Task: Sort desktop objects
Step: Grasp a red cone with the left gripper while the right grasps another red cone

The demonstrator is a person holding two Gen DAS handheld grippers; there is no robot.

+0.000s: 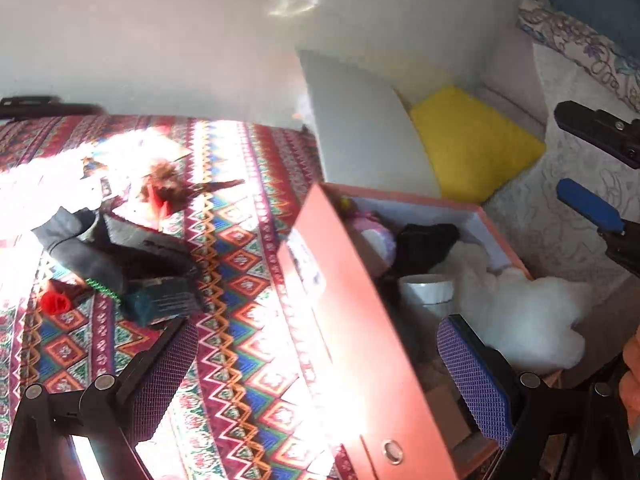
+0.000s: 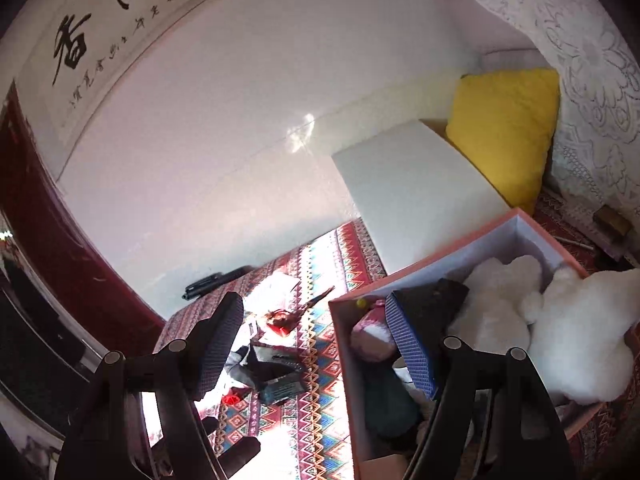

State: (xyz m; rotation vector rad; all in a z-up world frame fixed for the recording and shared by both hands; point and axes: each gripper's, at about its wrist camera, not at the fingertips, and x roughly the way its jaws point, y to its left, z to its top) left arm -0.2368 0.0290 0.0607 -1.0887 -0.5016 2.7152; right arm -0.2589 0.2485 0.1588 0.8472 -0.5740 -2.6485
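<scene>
Hovering both grippers, left [image 1: 316, 364] and right [image 2: 316, 344], fingers spread wide and empty, over the pink box [image 2: 424, 270]; box label [image 1: 306, 258] is unreadable.

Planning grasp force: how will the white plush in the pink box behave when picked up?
The white plush looks fluffy and soft, so it will probably squash between the fingers and flop. Likely light for its bulk. It overhangs the pink box rim, so it may snag or drag when lifted.

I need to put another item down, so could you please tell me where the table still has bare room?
The patterned cloth lies bare in a strip between the pink box and the clutter of dark items. The cloth near the camera, between the left gripper jaws, is bare too. The box is crowded: white plush, tape roll, black item.
</scene>
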